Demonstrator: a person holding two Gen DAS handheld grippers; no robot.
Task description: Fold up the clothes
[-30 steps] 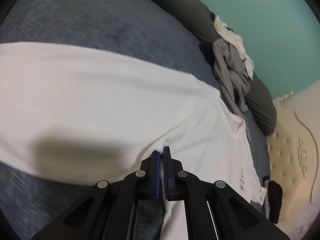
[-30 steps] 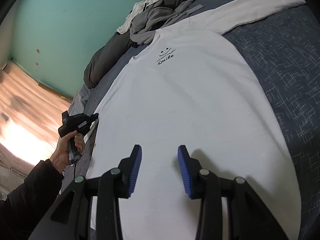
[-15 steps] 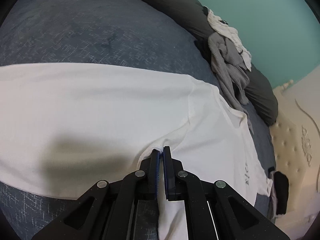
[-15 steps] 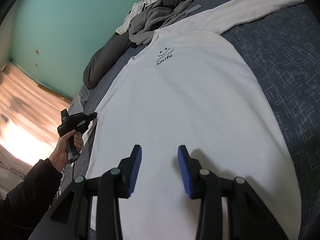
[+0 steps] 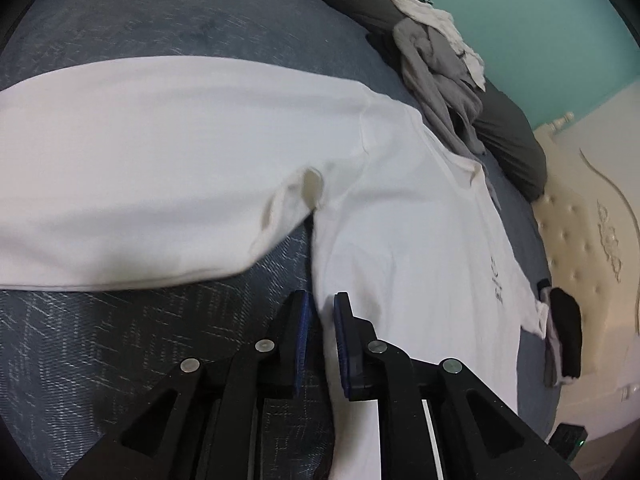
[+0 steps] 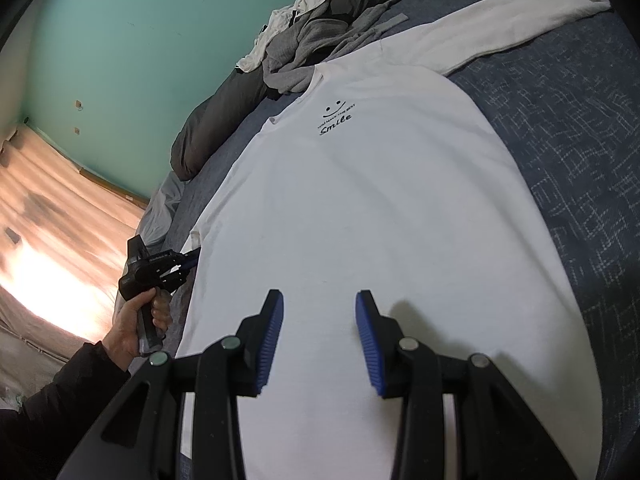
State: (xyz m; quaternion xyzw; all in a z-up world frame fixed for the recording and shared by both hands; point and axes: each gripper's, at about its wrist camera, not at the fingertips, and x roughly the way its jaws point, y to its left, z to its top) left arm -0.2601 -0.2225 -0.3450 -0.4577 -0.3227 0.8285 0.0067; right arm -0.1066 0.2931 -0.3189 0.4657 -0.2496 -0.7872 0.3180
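Left wrist view: left tongs [image 5: 320, 306] are opening, letting go the white long-sleeved shirt [image 5: 400, 220] edge they pinched a moment ago; it lies flat on the bed [image 5: 120, 340]. Right tongs [image 6: 319, 320] hover parted, empty. Smoothing seems done; folding comes next.

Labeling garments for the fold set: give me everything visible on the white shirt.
The shirt is white, long-sleeved, of soft knit, lying flat and face up on the blue bed cover. Its chest bears a small black smiley over the word "Smile". One sleeve stretches out sideways, cuff crumpled. The collar touches a grey garment. The left claw is opening at the side edge below the armpit, cloth between its jaws. The right claw hovers open over the lower body.
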